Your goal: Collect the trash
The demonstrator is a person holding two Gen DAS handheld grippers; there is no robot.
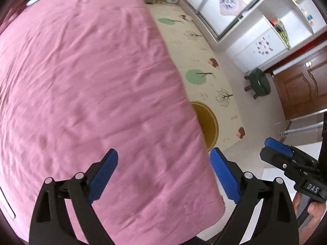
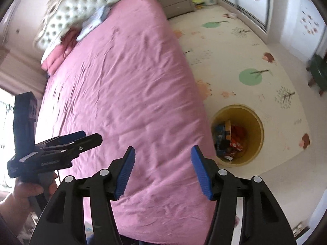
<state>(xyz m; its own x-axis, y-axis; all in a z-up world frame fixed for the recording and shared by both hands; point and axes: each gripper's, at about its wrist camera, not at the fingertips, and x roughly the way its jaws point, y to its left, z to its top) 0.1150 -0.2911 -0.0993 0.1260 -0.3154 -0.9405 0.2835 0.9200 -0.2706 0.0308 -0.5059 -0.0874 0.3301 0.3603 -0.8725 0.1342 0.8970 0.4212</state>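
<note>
Both the left gripper [image 1: 163,175] and right gripper [image 2: 163,171] were wide open and empty, so scanning the pink bed [image 2: 122,81] at frame centre for trash, then carrying it to the yellow bin [image 2: 256,120] at lower right, seemed best.

Wrinkled pink bedspread [image 2: 122,85] is bare across the middle. Round yellow plastic bin [image 2: 258,126] sits tight against its edge, mouth open from above, wrappers inside.

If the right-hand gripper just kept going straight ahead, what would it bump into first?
Most likely the pink bedspread: the open right gripper points over the bed's foot end, with nothing between. The yellow trash bin sits off to its right. Depth is uncertain.
</note>
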